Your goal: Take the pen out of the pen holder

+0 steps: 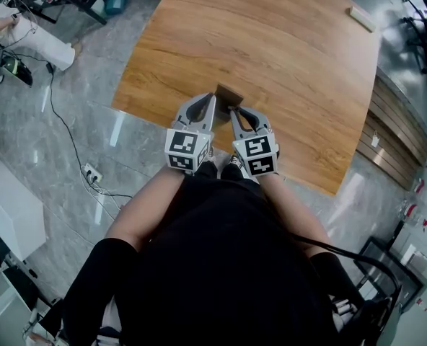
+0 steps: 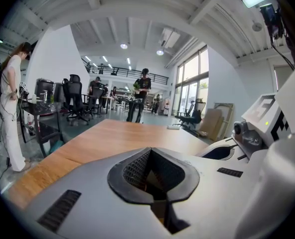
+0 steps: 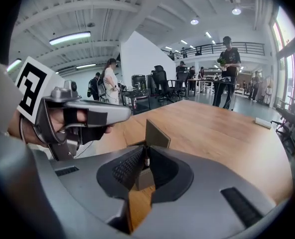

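Note:
A small brown pen holder (image 1: 229, 93) stands near the front edge of the wooden table (image 1: 285, 56). In the right gripper view it shows as a box with a tall back panel (image 3: 157, 133). A thin dark pen (image 3: 147, 159) with a pale band rises from it. My right gripper (image 3: 145, 148) (image 1: 232, 109) is shut on the pen's upper end. My left gripper (image 1: 213, 98) (image 2: 150, 149) is shut and holds nothing; it hovers just left of the holder and appears in the right gripper view (image 3: 87, 112) with a hand around it.
A small white block (image 1: 361, 18) lies at the table's far right corner. Cables and a power strip (image 1: 91, 173) run across the grey floor on the left, beside white boxes (image 1: 4, 207). People (image 3: 227, 68) and office chairs stand beyond the table.

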`<state>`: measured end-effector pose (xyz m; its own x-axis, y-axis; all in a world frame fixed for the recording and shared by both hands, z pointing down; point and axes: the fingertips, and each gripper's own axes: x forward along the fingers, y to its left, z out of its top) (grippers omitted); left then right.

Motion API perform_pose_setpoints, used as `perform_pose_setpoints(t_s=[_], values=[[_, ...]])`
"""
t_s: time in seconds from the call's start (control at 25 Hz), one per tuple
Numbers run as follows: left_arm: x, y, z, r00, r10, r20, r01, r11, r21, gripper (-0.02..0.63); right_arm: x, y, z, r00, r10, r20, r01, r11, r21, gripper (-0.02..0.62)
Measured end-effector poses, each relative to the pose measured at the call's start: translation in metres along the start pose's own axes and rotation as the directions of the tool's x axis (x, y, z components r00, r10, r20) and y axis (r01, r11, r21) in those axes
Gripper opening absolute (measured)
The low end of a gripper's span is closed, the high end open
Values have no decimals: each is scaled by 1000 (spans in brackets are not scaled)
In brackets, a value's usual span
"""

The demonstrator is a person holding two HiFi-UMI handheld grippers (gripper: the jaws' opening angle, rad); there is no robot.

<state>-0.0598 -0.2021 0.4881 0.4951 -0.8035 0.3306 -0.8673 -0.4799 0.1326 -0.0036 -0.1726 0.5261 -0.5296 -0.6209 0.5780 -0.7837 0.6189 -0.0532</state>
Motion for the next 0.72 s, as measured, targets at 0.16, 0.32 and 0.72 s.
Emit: perform_pose_setpoints(t_s=[0.16, 0.32, 0.72], values=[[1, 1, -1, 1000, -1, -4, 1, 1000, -2, 0, 10, 0, -17, 999, 1, -40, -2, 1000, -26, 41], [0, 4, 0, 1000, -2, -3, 1, 1000, -4, 0, 17, 9, -26, 998, 11, -58, -14, 999, -42, 41], [3, 1, 6, 1000, -18, 7, 18, 1000, 5, 0, 6, 8, -15, 999, 19, -35, -21, 999, -40, 43]])
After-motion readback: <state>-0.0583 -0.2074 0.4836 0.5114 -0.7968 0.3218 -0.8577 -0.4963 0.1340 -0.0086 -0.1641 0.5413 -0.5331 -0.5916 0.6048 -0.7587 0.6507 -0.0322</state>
